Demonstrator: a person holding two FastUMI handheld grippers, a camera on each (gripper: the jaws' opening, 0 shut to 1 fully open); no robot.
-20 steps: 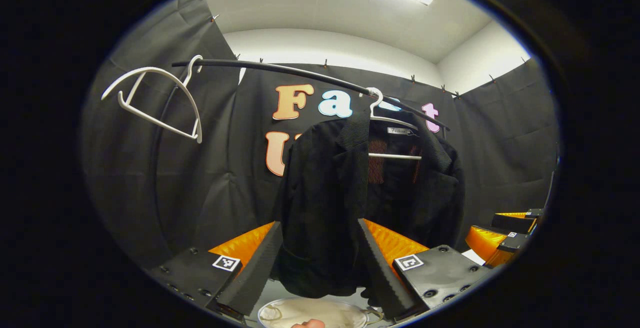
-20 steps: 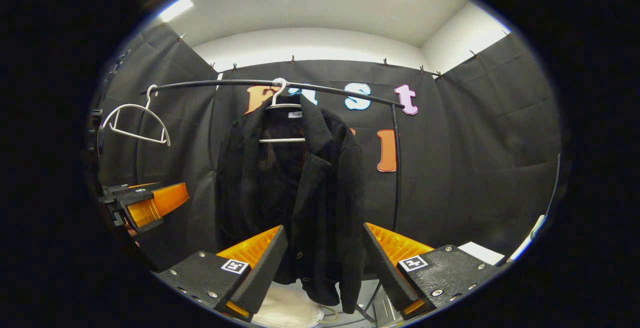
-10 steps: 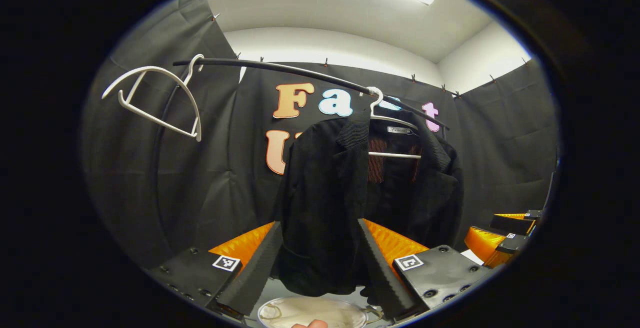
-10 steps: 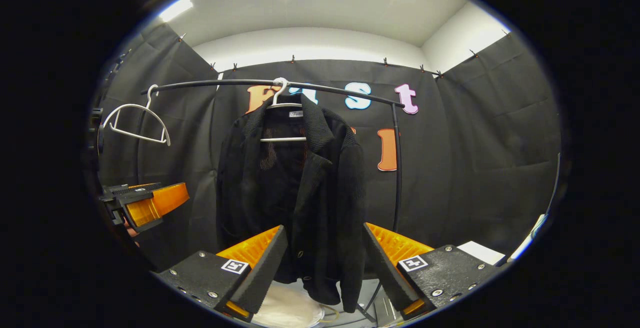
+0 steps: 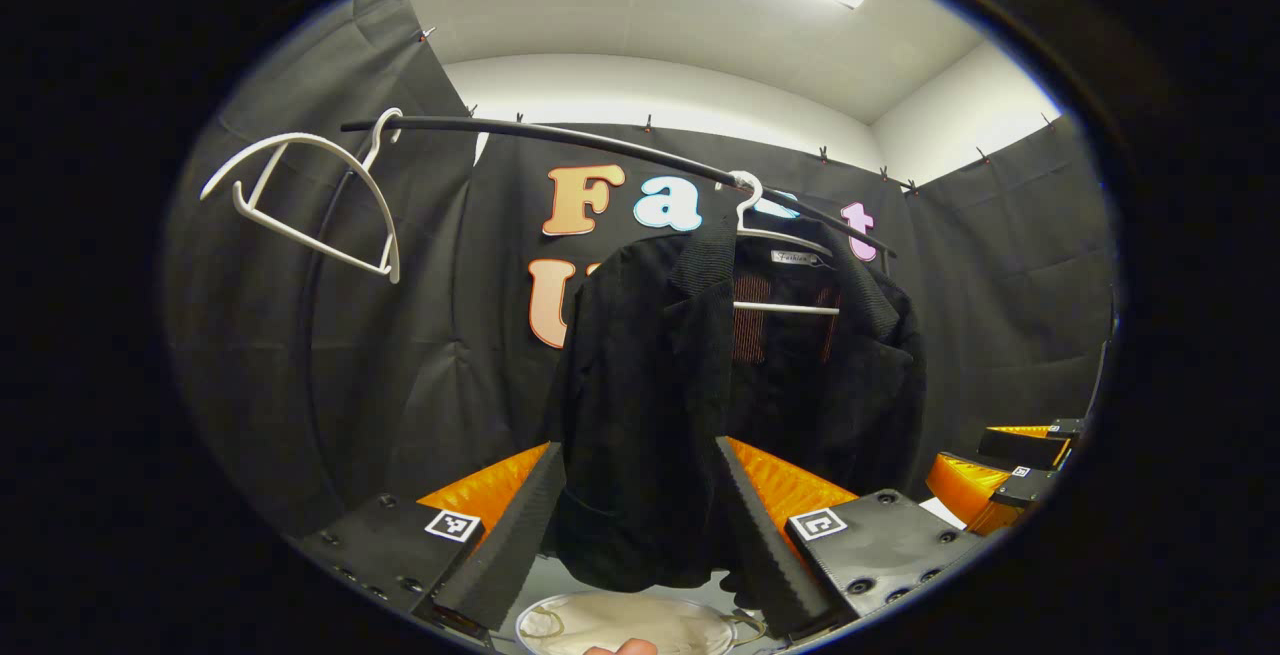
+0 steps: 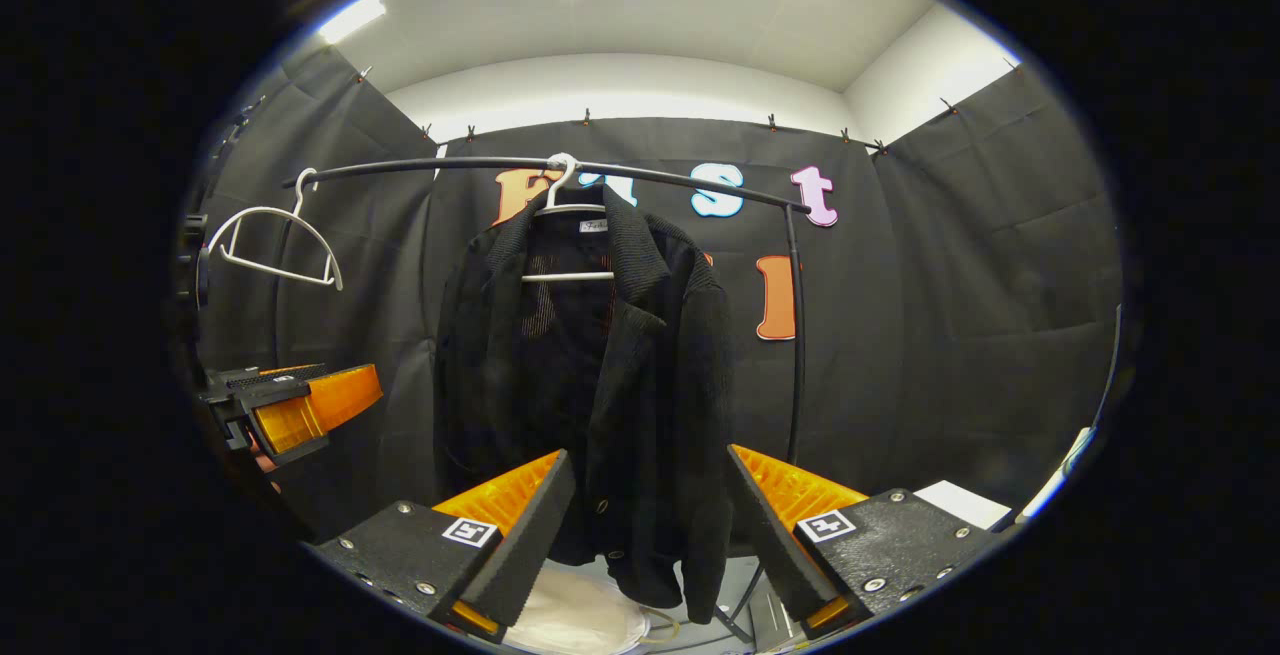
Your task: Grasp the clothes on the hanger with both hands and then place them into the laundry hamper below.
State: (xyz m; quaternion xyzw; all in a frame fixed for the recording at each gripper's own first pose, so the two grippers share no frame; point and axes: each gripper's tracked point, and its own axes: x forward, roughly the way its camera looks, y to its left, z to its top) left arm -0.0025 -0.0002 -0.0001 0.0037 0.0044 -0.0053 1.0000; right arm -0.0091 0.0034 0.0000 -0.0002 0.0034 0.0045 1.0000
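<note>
My left gripper (image 5: 640,525) has its two fingers spread wide, and nothing is between them but air. Past them, in the left gripper view, hangs the black jacket (image 5: 690,385), and my fingers are in front of its bottom part, not touching it. My right gripper (image 6: 645,525) is spread wide too and holds nothing. In the right gripper view the jacket (image 6: 600,375) hangs just past those fingers, and they do not touch it either. The jacket is on a white hanger (image 6: 565,235), and the hanger hooks over a black rail (image 6: 450,166) above the jacket. Another white hanger (image 6: 270,245) hangs bare on the same rail, well off to the side of the jacket. Under the jacket, low down, I see the round white laundry hamper (image 5: 625,625), and its pale rim peeks out below my left fingers. In the right gripper view the hamper (image 6: 580,615) sits under the jacket's hem as well. A black pole (image 6: 795,335) goes down from the end of the rail, beside the jacket. Far from the jacket, I can see my left gripper (image 6: 290,405) off to the side in the right gripper view, and my right gripper (image 5: 1000,475) in the left gripper view.
</note>
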